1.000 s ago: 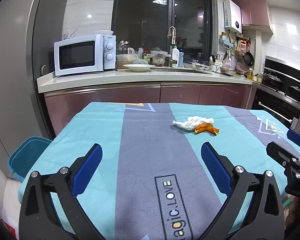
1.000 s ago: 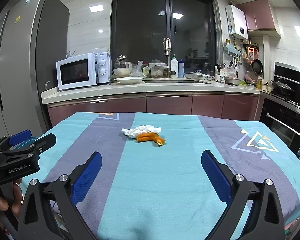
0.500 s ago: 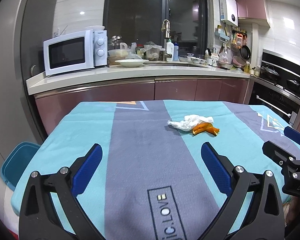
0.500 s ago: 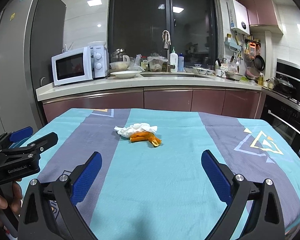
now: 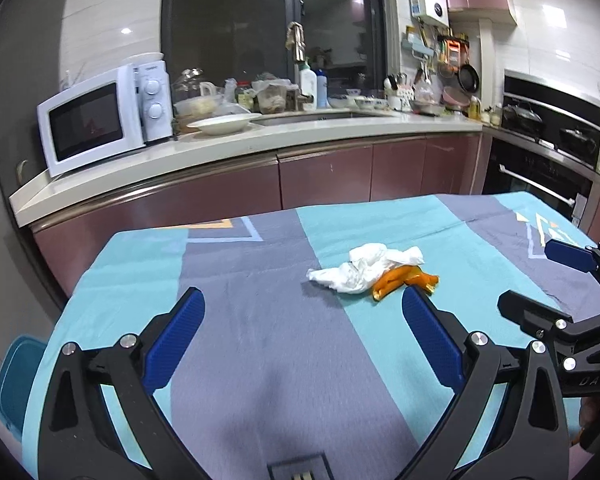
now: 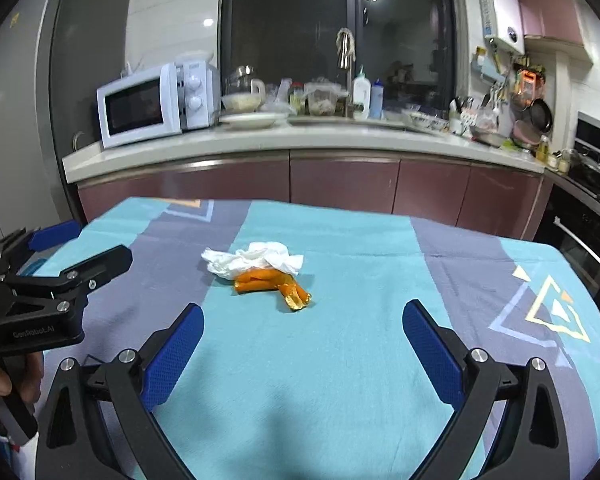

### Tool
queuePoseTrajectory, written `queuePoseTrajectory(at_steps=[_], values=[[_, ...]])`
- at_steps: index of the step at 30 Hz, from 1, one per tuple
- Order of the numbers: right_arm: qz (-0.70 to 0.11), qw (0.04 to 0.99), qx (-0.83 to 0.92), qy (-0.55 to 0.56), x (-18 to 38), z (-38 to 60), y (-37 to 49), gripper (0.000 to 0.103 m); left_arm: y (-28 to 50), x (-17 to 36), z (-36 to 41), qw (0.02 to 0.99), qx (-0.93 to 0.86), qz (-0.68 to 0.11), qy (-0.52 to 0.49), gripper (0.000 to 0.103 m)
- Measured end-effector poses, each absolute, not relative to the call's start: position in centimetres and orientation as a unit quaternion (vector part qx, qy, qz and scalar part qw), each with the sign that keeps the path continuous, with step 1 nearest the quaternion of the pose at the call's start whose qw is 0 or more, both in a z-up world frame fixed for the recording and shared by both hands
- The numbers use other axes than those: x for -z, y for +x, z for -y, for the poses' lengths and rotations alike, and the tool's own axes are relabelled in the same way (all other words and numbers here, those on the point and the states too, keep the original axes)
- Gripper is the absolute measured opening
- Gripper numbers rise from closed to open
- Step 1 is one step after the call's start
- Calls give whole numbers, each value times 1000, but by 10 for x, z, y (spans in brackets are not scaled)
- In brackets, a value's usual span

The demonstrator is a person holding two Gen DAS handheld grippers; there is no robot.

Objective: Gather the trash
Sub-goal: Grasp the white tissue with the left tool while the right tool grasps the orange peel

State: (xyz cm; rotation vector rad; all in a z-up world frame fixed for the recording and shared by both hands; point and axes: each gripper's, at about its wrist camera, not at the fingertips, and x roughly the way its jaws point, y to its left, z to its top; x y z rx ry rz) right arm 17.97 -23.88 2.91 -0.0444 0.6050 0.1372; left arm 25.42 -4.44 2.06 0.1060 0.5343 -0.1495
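Tablecloth (image 6: 340, 360) bears crumpled tissue (image 6: 252, 259) touching orange peel (image 6: 272, 286).

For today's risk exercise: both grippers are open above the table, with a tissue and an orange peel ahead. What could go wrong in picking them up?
1. The crumpled tissue overlaps the orange peel, so one pinch may lift only the tissue.
2. Both lie on a loose tablecloth; a low pinch could snag it.
3. The left gripper and right gripper face the same pile and might collide.

A crumpled white tissue (image 5: 362, 268) lies on the table's blue and grey cloth (image 5: 260, 320). It partly covers an orange peel (image 5: 400, 278) right beside it. The peel is curled, and one end pokes out from under the tissue.
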Motion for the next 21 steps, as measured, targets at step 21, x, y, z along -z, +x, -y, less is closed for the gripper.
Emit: queuePoseTrajectory(at_steps=[21], values=[[-396,909,-126,-18,11,242,269,89,384,39,83,895,149,-397,138,90]])
